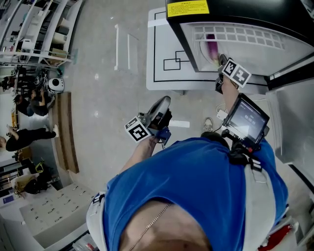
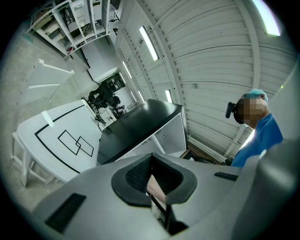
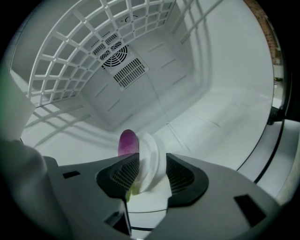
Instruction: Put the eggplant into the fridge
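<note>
White fridge [image 3: 197, 93], yellow label [image 1: 187, 7] illegible — right gripper [image 3: 151, 165] spread around eggplant [image 3: 127, 142]; left gripper [image 2: 152, 176] pressed together.

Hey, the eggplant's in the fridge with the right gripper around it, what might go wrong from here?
1. The eggplant, in its foam sleeve, sits between the open right gripper, close against one jaw. Backing out crookedly might drag it along.
2. A wire shelf spans the fridge above. Lifting the gripper while withdrawing may knock it.

Bright overhead light, fisheye-bent edges, fridge [image 3: 201, 108] interior glaring white.
</note>
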Tool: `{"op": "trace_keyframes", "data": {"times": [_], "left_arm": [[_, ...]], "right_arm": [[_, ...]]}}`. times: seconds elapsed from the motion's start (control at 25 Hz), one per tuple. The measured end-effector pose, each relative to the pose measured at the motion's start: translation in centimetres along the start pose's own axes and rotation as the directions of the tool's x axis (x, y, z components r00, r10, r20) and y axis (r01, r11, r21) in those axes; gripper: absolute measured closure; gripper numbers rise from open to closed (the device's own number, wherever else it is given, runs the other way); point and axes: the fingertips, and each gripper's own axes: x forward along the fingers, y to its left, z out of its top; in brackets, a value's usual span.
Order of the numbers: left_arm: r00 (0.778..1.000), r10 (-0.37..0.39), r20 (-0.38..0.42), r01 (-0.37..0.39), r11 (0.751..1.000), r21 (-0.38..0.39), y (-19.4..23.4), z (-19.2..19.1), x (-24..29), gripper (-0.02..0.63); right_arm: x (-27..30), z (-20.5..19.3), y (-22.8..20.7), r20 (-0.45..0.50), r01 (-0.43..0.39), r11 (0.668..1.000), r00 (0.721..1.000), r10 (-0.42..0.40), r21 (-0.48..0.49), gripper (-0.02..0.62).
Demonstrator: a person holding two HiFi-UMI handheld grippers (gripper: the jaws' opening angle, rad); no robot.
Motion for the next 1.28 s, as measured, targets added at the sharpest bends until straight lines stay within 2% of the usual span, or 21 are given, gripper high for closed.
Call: {"op": "trace_keyframes", "data": {"times": [0.4, 0.56, 0.76, 0.96, 1.28], "left_arm": [[1.000, -0.016, -0.012, 0.016, 1.000, 0.003, -0.2, -0.9, 0.4, 0.598], [1.000, -0.015, -0.025, 0.016, 1.000, 0.023, -0.6, -1.2, 0.5, 0.598], [0.999, -0.042, -0.031, 0.044, 0.997, 0.064, -1.4, -1.6, 0.7, 0.598], [0.998, -0.059, -0.026, 0.062, 0.988, 0.139, -2.6, -1.9, 1.0, 0.598], [0.996, -0.082, -0.025, 0.086, 0.971, 0.221, -4.1, -2.6, -0.3, 0.598]], "right_arm": [[-2.0, 1.1, -0.9, 0.057, -0.006, 1.000, 0.998, 0.006, -0.009, 0.440], [-4.2, 1.8, -0.1, 0.101, -0.011, 0.998, 0.995, 0.018, -0.067, 0.440], [-8.1, 1.9, 1.7, 0.145, -0.054, 0.986, 0.986, 0.078, -0.157, 0.442], [-13.5, 1.6, 3.7, 0.178, -0.123, 0.971, 0.971, 0.160, -0.203, 0.442], [-22.0, 0.0, 7.1, 0.212, -0.221, 0.922, 0.931, 0.296, -0.318, 0.443]]}}
